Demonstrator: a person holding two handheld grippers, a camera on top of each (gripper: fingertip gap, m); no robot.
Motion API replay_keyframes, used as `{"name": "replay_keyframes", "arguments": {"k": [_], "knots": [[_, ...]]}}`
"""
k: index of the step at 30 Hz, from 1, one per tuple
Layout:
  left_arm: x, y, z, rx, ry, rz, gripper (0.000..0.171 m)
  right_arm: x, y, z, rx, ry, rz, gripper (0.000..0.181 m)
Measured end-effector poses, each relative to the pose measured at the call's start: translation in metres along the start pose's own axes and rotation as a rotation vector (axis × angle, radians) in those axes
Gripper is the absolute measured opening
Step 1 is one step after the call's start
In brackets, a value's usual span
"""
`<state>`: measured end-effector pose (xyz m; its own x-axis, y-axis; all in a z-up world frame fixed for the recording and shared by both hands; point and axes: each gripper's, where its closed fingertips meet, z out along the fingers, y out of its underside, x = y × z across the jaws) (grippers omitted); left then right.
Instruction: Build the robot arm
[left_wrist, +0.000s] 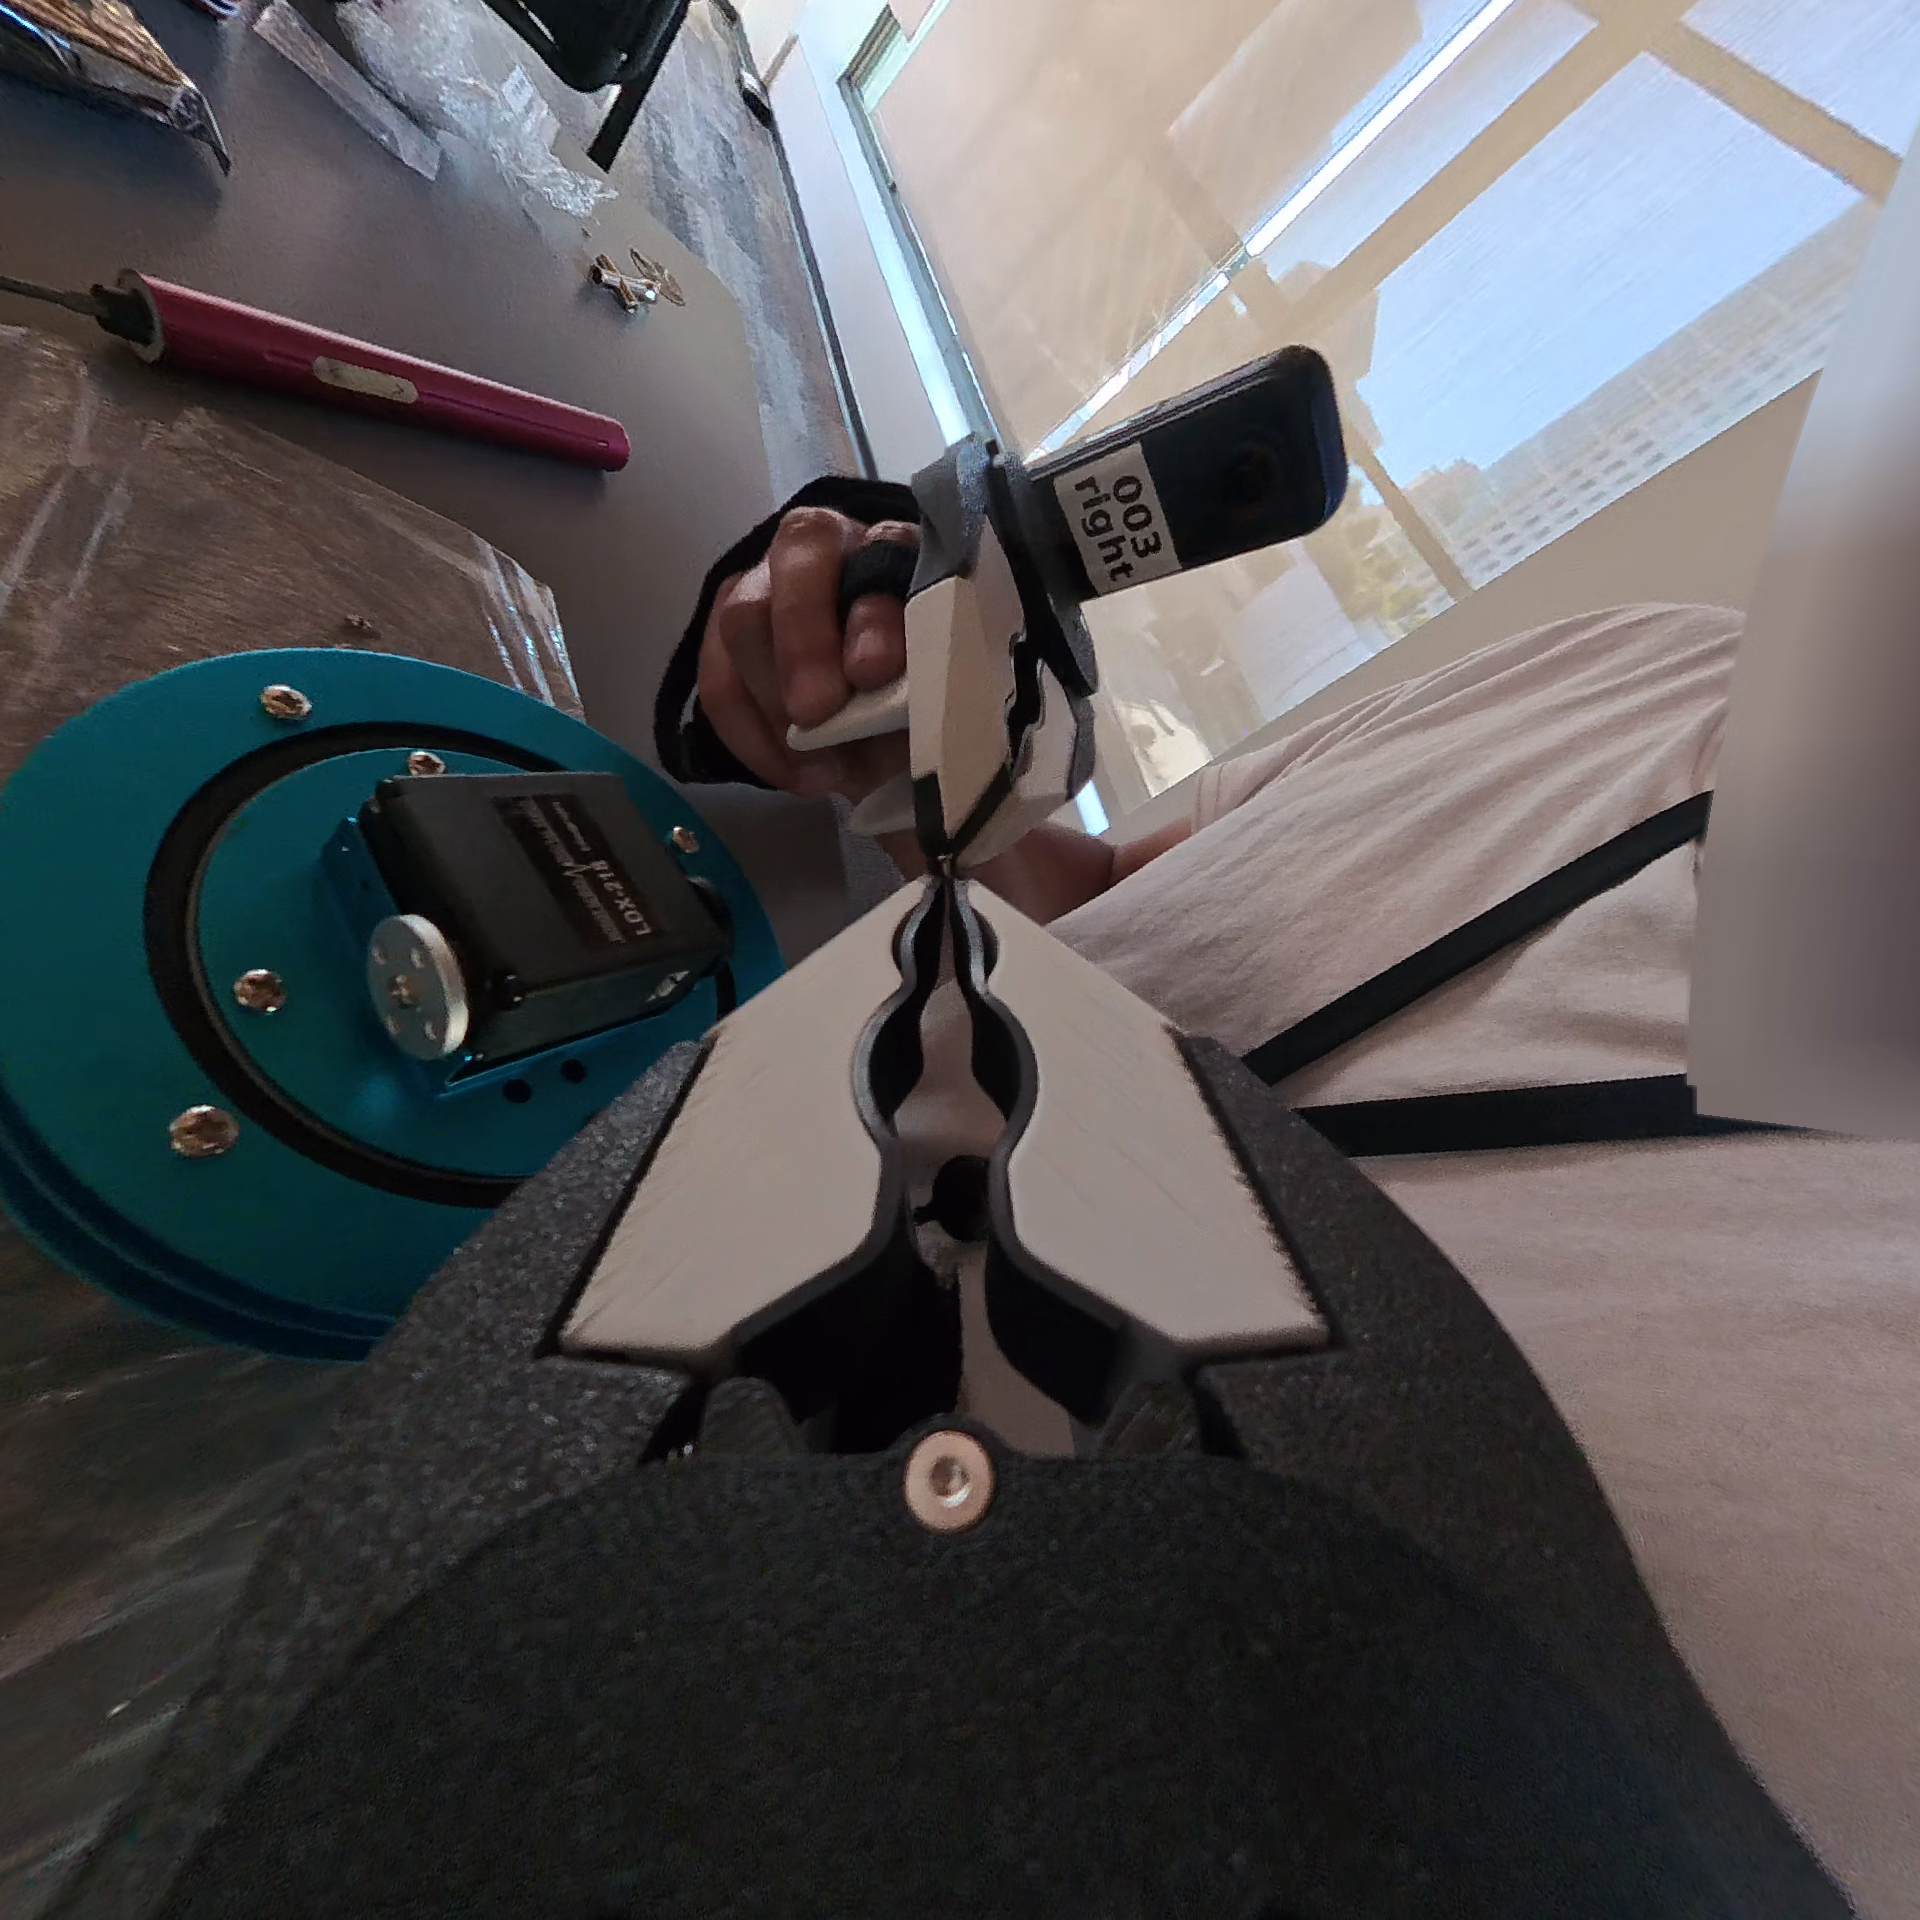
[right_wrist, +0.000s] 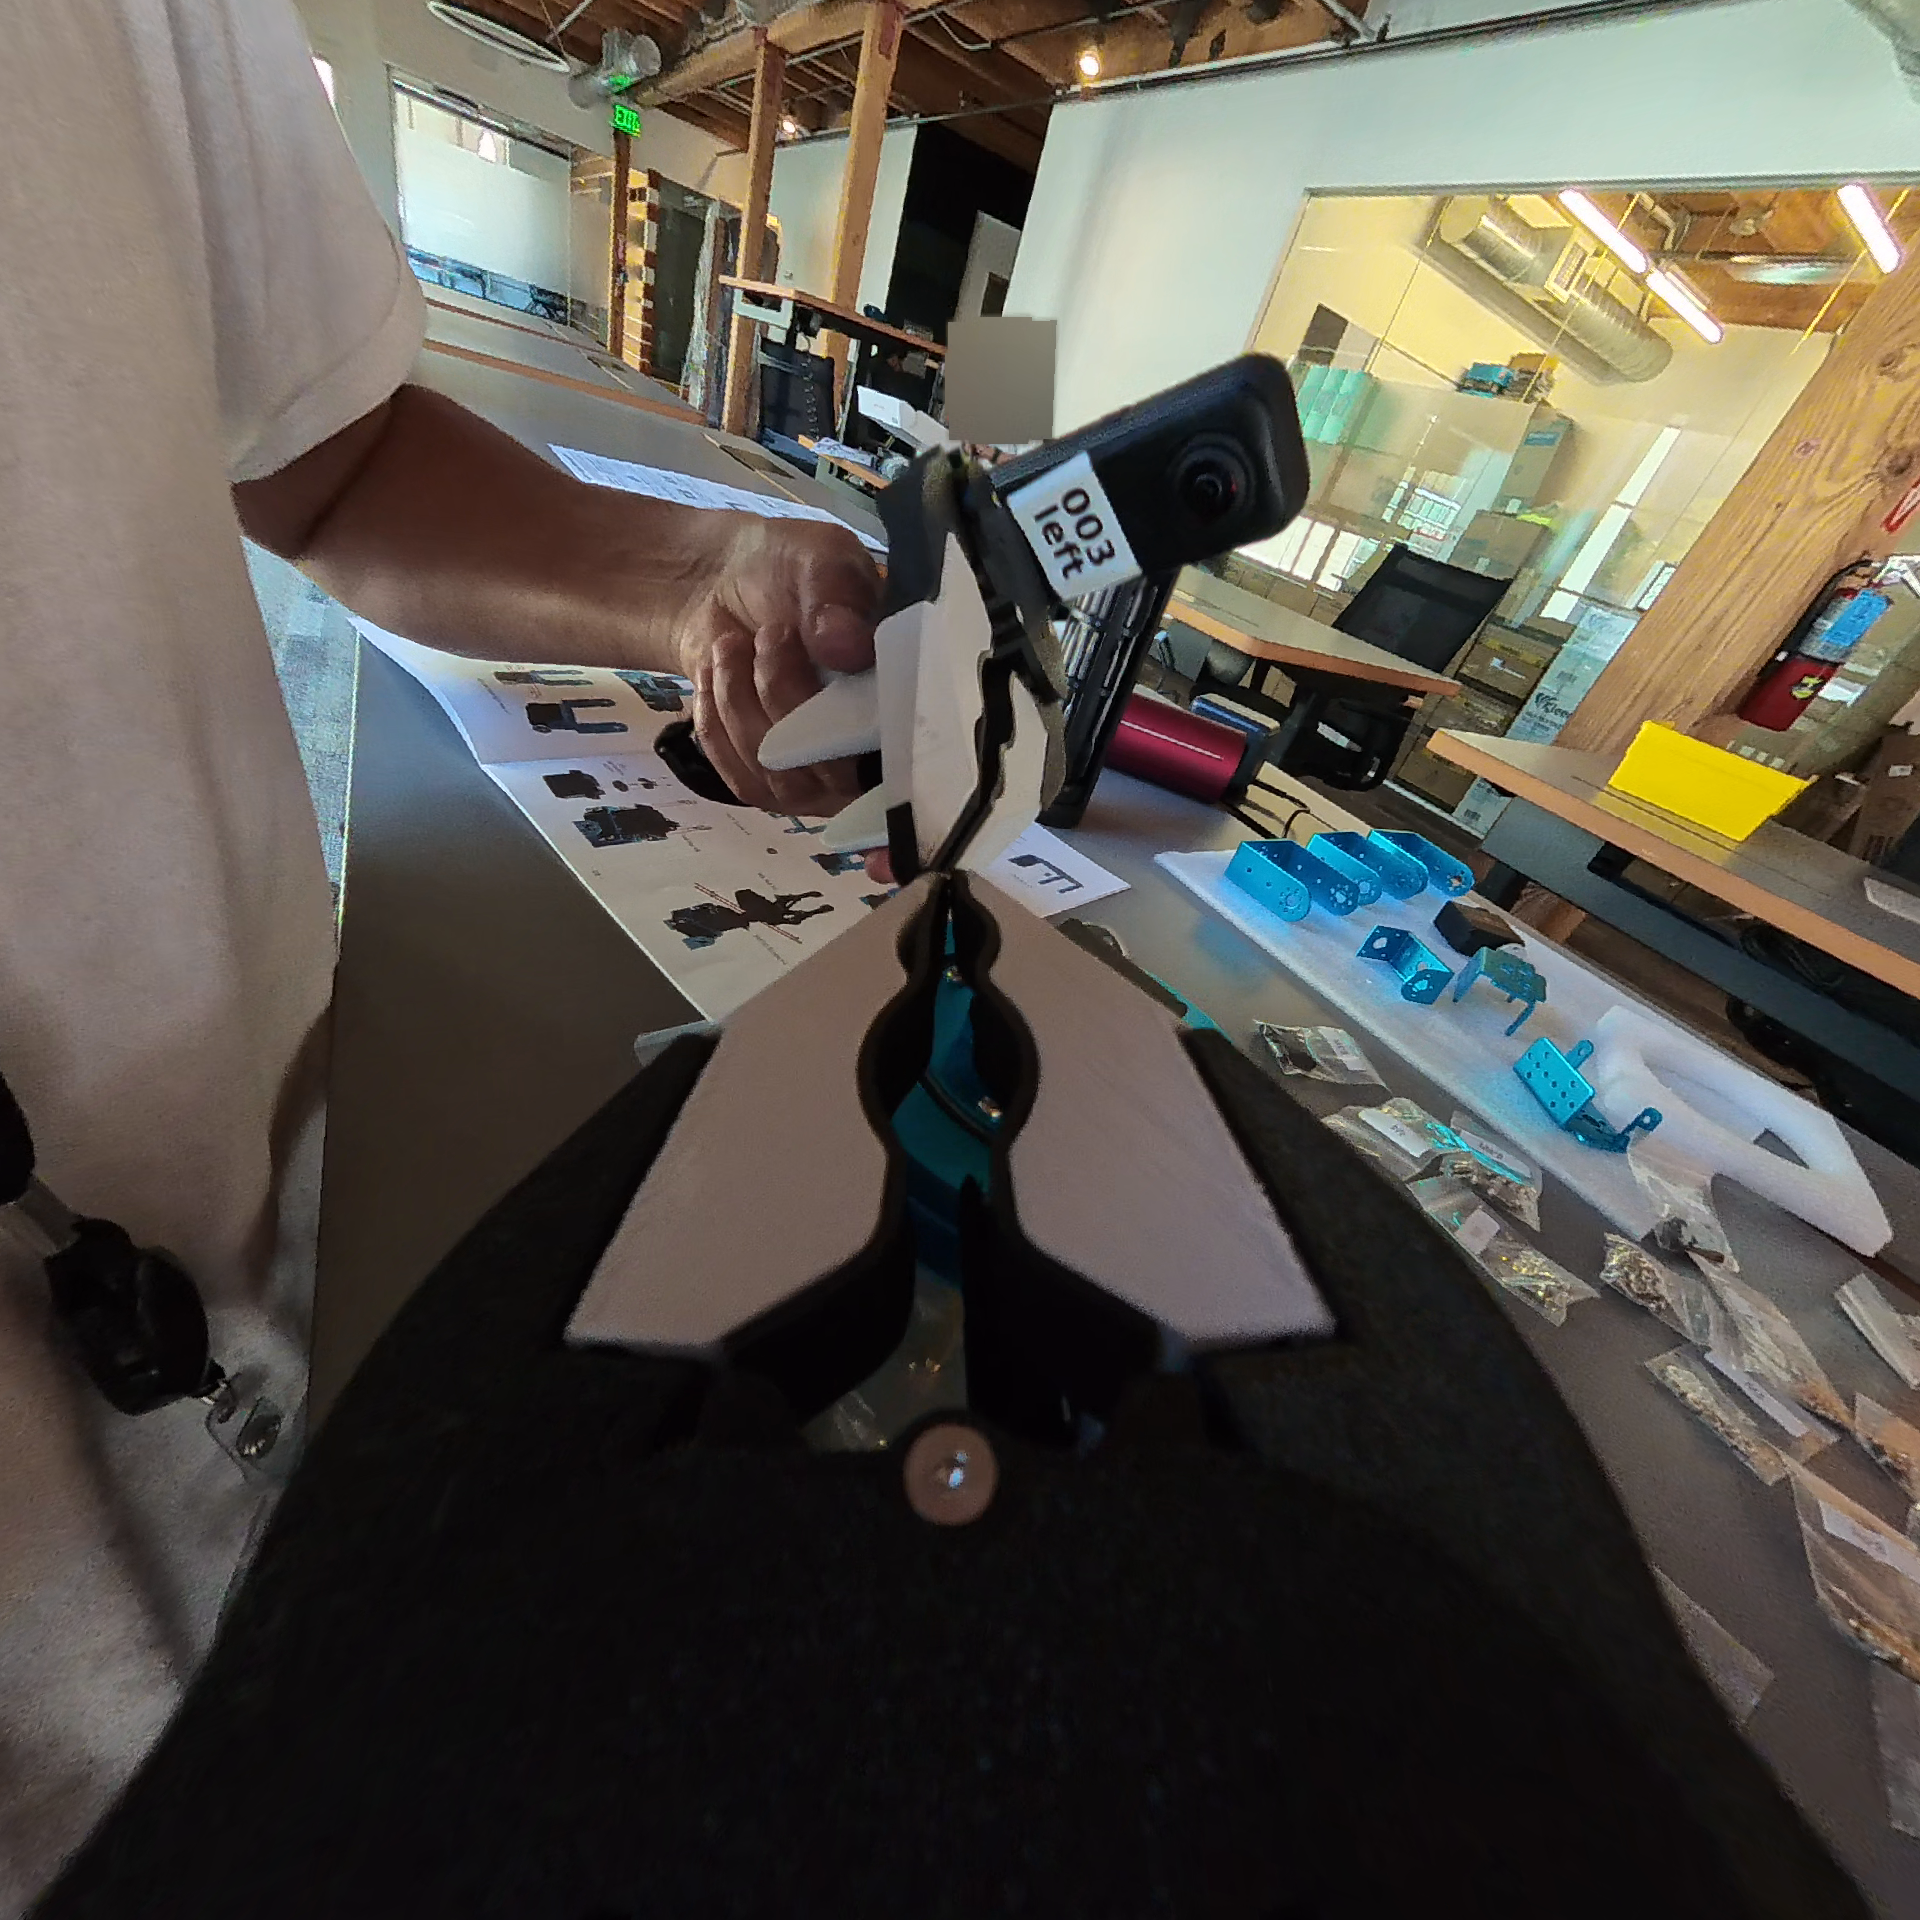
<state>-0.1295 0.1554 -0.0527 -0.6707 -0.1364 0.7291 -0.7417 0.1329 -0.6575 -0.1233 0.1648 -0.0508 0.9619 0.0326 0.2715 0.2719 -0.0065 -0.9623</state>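
- The left tongs (left_wrist: 940, 883) and right tongs (right_wrist: 940, 881) are both closed, tip to tip, holding nothing visible.
- The round blue metal base with a black servo (left_wrist: 343, 987) lies on the grey tabletop (left_wrist: 468, 260), beside the left tongs.

The left gripper (left_wrist: 940, 883) had smooth matt white plastic fingers (left_wrist: 748, 1122) set in a rough, grainy black body, and the right gripper (right_wrist: 940, 883) looked the same. The round blue base (left_wrist: 114, 904) was satin anodised metal with shiny screws, carrying a matt black plastic motor block (left_wrist: 551, 883). The pink tube (left_wrist: 395, 384) was smooth and glossy. Blue brackets (right_wrist: 1340, 878) shone like metal on white foam (right_wrist: 1714, 1132), near crinkled clear plastic bags (right_wrist: 1496, 1184) and a paper manual (right_wrist: 634, 790).
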Motion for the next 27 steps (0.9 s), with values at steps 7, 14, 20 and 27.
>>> {"name": "replay_keyframes", "arguments": {"k": [7, 14, 20, 27], "knots": [[-0.002, 0.005, 0.002, -0.026, -0.036, 0.054, 0.000, -0.004, 0.004, -0.001, -0.020, -0.025, 0.004, 0.000], [-0.016, 0.007, 0.000, -0.062, -0.237, 0.345, 0.000, -0.001, 0.013, 0.003, -0.067, -0.062, 0.139, 0.000], [-0.025, 0.012, -0.002, -0.135, -0.377, 0.582, 0.000, 0.004, 0.015, 0.003, -0.068, -0.074, 0.217, 0.002], [-0.023, 0.016, -0.002, -0.169, -0.435, 0.714, 0.000, -0.006, 0.025, 0.007, -0.144, -0.151, 0.271, 0.007]]}}
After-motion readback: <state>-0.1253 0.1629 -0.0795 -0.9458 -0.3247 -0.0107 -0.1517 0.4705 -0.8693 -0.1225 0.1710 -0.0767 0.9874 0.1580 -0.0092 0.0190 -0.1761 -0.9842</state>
